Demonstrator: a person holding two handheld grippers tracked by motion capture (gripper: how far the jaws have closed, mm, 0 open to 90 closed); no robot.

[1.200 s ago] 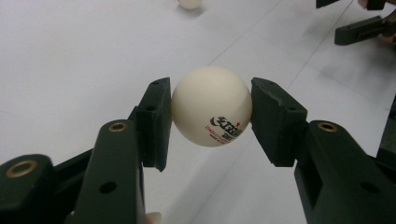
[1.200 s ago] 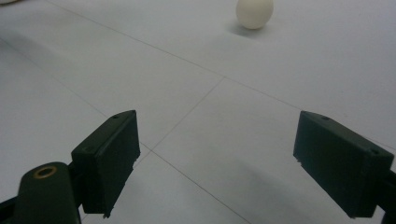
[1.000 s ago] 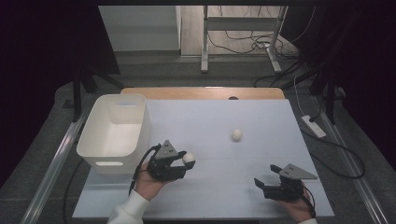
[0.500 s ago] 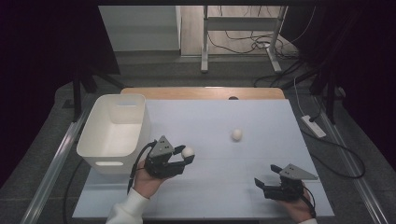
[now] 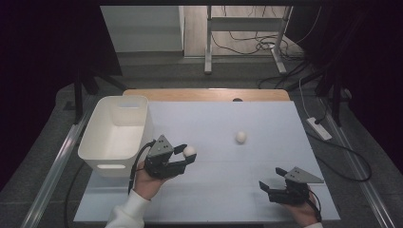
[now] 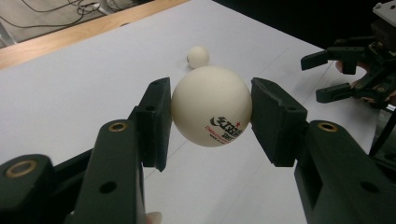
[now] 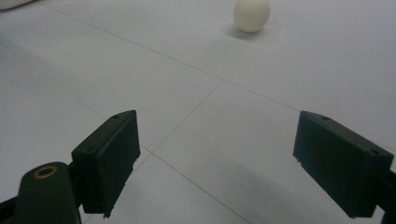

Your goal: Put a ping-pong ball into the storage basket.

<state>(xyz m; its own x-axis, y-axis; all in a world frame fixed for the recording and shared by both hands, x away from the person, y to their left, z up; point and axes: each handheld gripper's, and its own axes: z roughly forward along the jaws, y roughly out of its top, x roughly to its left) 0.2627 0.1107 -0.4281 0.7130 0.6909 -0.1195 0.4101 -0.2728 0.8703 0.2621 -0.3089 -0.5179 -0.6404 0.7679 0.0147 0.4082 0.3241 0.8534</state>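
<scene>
high view: above person's side, faces forward-down, far | left gripper view: close along jaws, faces across table (image 6: 70, 93) | right gripper view: low, close | shared: loose ball (image 5: 241, 137)

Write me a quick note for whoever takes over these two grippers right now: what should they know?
Left gripper: shut on a white ball, held above the table beside the white bin.
Right gripper: open, holding nothing, low near the table's front right.
A second ball lies loose mid-table.
Done: first ball picked up.
Left, probably: drop it in the bin, then fetch the second ball.
</scene>
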